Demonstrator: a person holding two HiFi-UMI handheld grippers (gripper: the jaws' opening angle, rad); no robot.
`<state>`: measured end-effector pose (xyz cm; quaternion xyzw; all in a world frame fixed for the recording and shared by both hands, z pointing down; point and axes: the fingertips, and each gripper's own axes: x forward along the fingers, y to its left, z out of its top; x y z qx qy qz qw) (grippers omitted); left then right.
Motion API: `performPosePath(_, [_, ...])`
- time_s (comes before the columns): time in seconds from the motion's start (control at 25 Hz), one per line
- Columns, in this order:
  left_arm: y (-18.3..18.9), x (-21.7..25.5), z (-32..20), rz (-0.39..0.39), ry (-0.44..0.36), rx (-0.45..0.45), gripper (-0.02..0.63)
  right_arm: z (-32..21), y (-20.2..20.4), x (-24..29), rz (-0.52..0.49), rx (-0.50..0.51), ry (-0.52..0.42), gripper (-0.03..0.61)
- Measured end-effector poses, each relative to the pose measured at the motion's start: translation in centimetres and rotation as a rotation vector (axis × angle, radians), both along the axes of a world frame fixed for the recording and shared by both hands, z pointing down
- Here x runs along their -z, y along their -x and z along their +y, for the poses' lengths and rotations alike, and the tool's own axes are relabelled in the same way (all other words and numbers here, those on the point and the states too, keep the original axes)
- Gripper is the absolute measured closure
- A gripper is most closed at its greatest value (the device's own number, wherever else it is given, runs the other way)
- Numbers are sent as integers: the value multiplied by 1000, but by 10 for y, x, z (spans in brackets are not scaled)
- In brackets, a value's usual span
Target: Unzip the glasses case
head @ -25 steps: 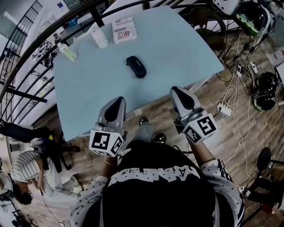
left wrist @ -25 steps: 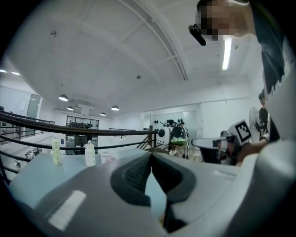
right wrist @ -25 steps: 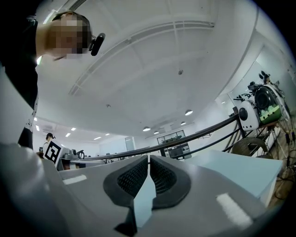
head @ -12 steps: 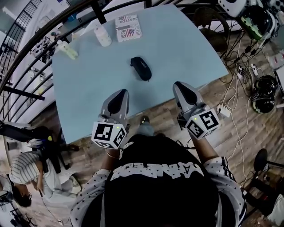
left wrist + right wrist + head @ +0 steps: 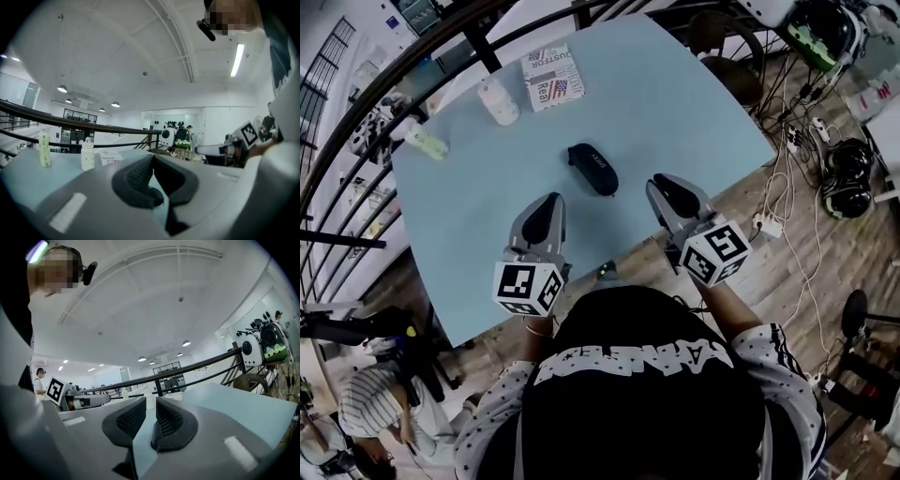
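Note:
The black glasses case (image 5: 592,169) lies zipped shut near the middle of the light blue table (image 5: 675,103). My left gripper (image 5: 549,201) hovers over the table just to the near left of the case, apart from it. In the left gripper view its pads (image 5: 136,180) meet at the tips, with nothing held. My right gripper (image 5: 658,184) hovers to the near right of the case. Its jaws have just been opening: a narrow gap shows between the pads (image 5: 171,417), with nothing in it. The case is in neither gripper view.
At the table's far side stand a white bottle (image 5: 499,101), a printed box (image 5: 551,77) and a pale green bottle (image 5: 427,142). A dark railing (image 5: 356,122) curves behind the table. Cables and gear (image 5: 834,178) lie on the wooden floor at the right. A person (image 5: 375,412) sits at the lower left.
Both grippers have moved forward from the table's near edge to over the table, closer to the case. The case has not moved on the table.

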<state>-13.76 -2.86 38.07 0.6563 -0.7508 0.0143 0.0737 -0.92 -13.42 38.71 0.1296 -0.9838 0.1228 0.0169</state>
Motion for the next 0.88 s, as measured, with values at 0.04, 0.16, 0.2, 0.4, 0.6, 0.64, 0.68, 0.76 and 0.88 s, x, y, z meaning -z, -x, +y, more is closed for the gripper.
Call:
performPosePath(0.04, [6,-2,-3,3,3,-4,614,-3,5,-4,11,-5,5,525])
performPosePath(0.16, [23,-8,-13,12,12,-9,614,-11,21,-15,46,-13,18,501])
performPosePath(0.2, [29,-11,-15,15,16,-10,614,-13,27,-19,57,-14,22,494])
performPosePath(0.4, [51,-26,-22,28,39,-21,614,-18,57,-39,109,-11,29,468])
performPosePath(0.6, [71,-48,-24,73,72,-29,614,-19,90,-72,201,8,45,419])
performPosePath(0.64, [75,-53,-24,83,78,-30,614,-20,96,-80,226,13,51,403])
performPosePath(0.68, [78,-56,-24,91,83,-32,614,-20,103,-89,250,17,58,386])
performPosePath(0.76, [85,-63,-23,105,92,-34,614,-21,115,-104,290,23,71,359])
performPosePath(0.88, [96,-72,-24,120,107,-36,614,-22,132,-123,337,27,81,321])
